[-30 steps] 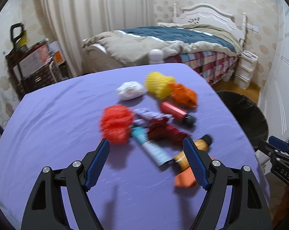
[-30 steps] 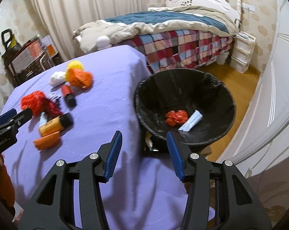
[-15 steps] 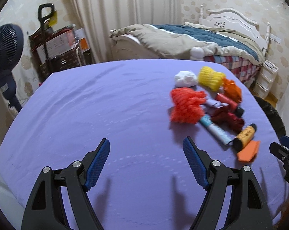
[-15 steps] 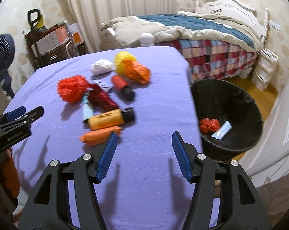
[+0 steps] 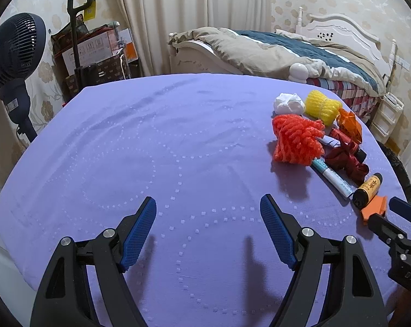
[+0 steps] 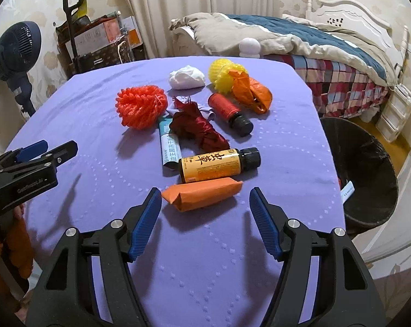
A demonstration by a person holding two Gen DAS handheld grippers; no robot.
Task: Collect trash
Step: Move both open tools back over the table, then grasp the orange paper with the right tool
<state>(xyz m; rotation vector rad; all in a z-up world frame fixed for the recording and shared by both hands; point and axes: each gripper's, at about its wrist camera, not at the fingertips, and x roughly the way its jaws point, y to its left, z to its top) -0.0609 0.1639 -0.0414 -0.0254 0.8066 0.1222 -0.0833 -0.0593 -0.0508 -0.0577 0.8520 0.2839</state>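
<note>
Right gripper (image 6: 205, 219) is spread wide and holding nothing, low over the purple table (image 6: 205, 259), with the folded orange packet (image 6: 202, 192) lying just past its fingertips, roughly between them. Left gripper (image 5: 206, 230) is also wide open with nothing in it, over a bare stretch of cloth with the trash pile off to its right.

Compared to half a second back, the right one has moved in closer to the packet, and the left view has swung a bit further left, so the fan (image 5: 13, 51) shows more.

Trash is bunched together: yellow-label bottle (image 6: 219, 164) touching the packet, crumpled dark red wrapper (image 6: 197, 128), blue-white tube (image 6: 168, 148), red net ball (image 6: 141, 106), red bottle (image 6: 228, 110), white wad (image 6: 187, 77), yellow net (image 6: 223, 76), orange bag (image 6: 250, 91). Black bin (image 6: 360, 169) sits off the table's right edge
</note>
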